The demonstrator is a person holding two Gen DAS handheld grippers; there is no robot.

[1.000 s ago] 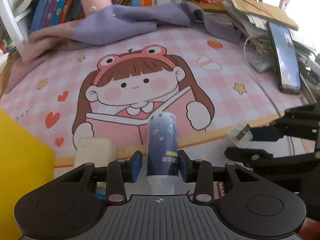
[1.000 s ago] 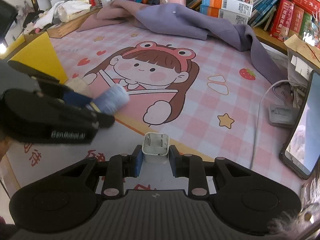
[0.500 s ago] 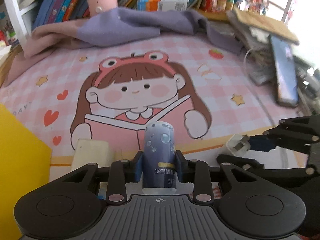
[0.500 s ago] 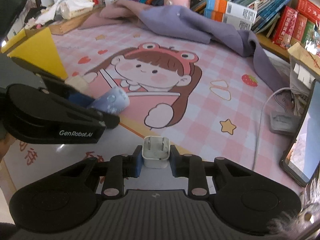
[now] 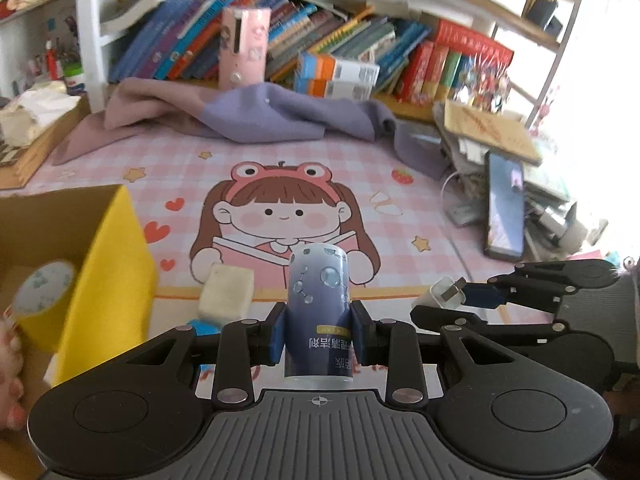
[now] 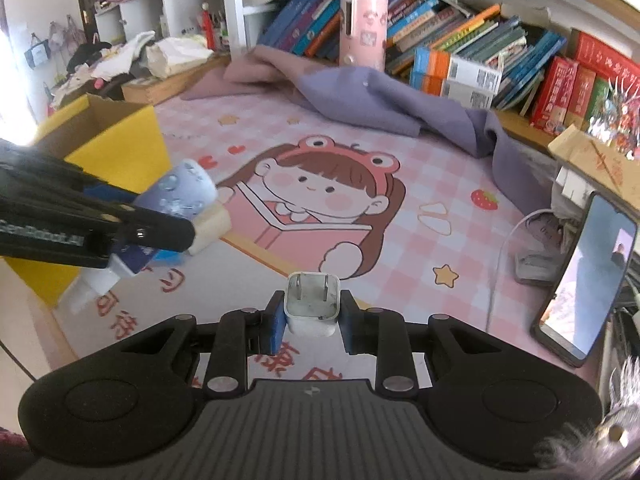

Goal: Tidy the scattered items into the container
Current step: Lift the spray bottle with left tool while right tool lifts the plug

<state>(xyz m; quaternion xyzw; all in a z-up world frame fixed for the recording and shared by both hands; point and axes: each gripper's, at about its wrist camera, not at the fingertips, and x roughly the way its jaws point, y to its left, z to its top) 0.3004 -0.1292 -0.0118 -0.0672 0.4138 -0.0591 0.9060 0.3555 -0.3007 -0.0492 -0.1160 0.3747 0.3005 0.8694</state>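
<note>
My left gripper [image 5: 318,330] is shut on a small blue bottle [image 5: 318,300] with bubble print, held above the pink cartoon mat. My right gripper [image 6: 312,314] is shut on a white plug adapter [image 6: 312,304], prongs pointing away. Each gripper shows in the other's view: the adapter [image 5: 444,294] at the right, the blue bottle [image 6: 180,192] at the left. The yellow cardboard box [image 5: 108,264] stands open at the left, with a roll of tape [image 5: 42,292] inside. A pale sponge block [image 5: 226,294] and a small blue item [image 5: 202,326] lie on the mat by the box.
A purple cloth [image 5: 260,116] lies bunched at the back of the mat, before a row of books [image 5: 340,60] and a pink cylinder [image 5: 242,48]. A phone [image 5: 504,208] leans on a paper pile at the right, with a white cable [image 6: 504,248] beside it.
Both grippers have risen off the mat with their items. The left jaws closed on the blue bottle and lifted it. The yellow box has come further into view at the left.
</note>
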